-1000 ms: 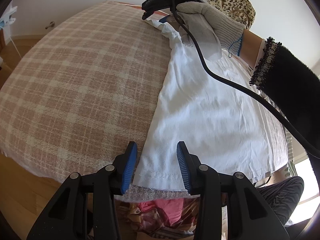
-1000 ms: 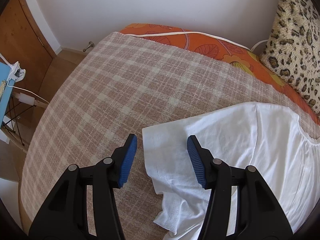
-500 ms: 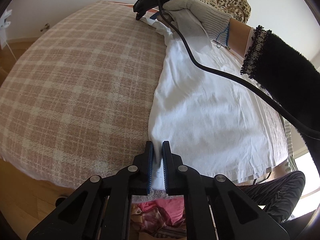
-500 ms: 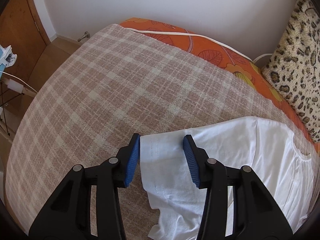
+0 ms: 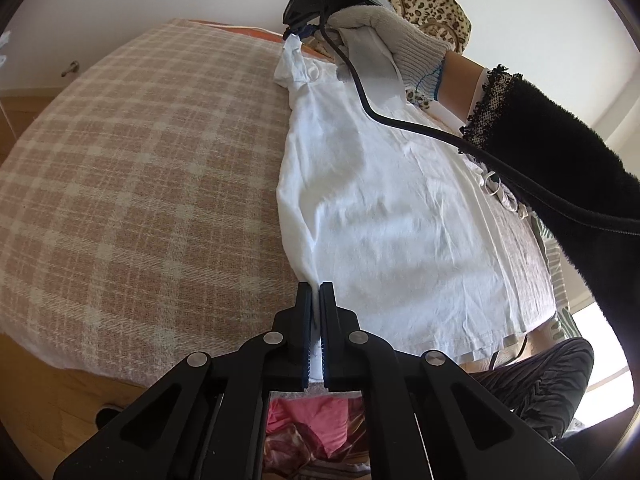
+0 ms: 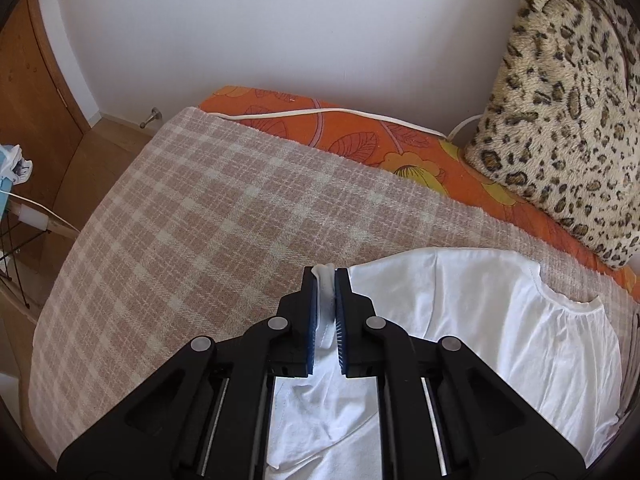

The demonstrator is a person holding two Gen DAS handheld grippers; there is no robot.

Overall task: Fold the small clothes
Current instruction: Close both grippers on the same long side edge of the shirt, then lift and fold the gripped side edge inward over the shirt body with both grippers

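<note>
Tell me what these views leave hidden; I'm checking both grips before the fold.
- Left wrist: white shirt hem corner, hidden inside left gripper.
- Left wrist: right gripper tips, too small.
- Right wrist: sleeve edge, hidden inside the gripper; shirt's lower half, cut off.

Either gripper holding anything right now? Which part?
Both hold the white shirt: left gripper pinches its hem corner, right gripper pinches the sleeve edge.

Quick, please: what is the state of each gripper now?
Left gripper: closed on the white shirt hem corner.
Right gripper: just closed, pinching the shirt sleeve.
</note>
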